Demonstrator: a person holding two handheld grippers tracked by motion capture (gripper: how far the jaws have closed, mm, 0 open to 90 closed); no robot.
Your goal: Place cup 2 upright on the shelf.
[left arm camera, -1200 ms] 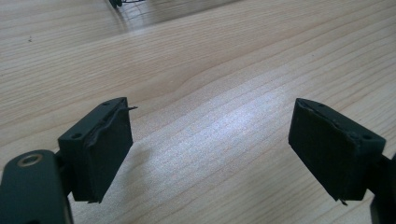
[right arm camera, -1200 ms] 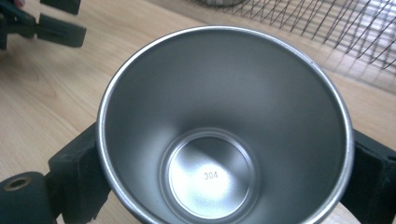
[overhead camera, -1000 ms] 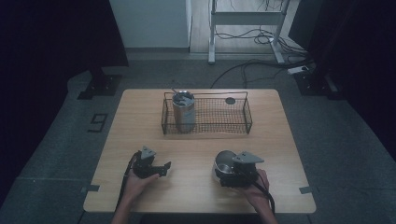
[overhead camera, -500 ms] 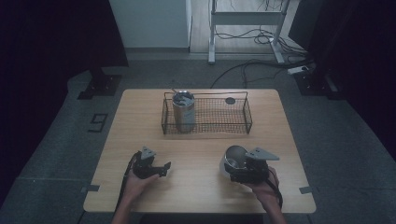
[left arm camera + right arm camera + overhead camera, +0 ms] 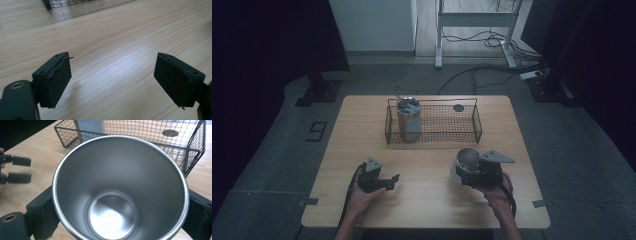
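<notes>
Wooden table (image 5: 427, 200) bears both grippers: the right gripper (image 5: 468, 171) clamps a steel cup (image 5: 120, 187) (basket (image 5: 464, 132) just beyond), the left gripper (image 5: 112, 80) gapes wide, holding nothing.

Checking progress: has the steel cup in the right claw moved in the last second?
Yes. The steel cup, clamped in the right claw, has shifted rightward, judged against the wire basket.

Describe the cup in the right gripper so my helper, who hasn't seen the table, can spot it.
On the wooden table, look in front of the wire basket, toward its right end. There the right gripper clamps a steel cup by its sides, with the mouth tipped toward the camera and nothing inside. Unlike the tumbler standing inside the basket, it is held outside it.
</notes>
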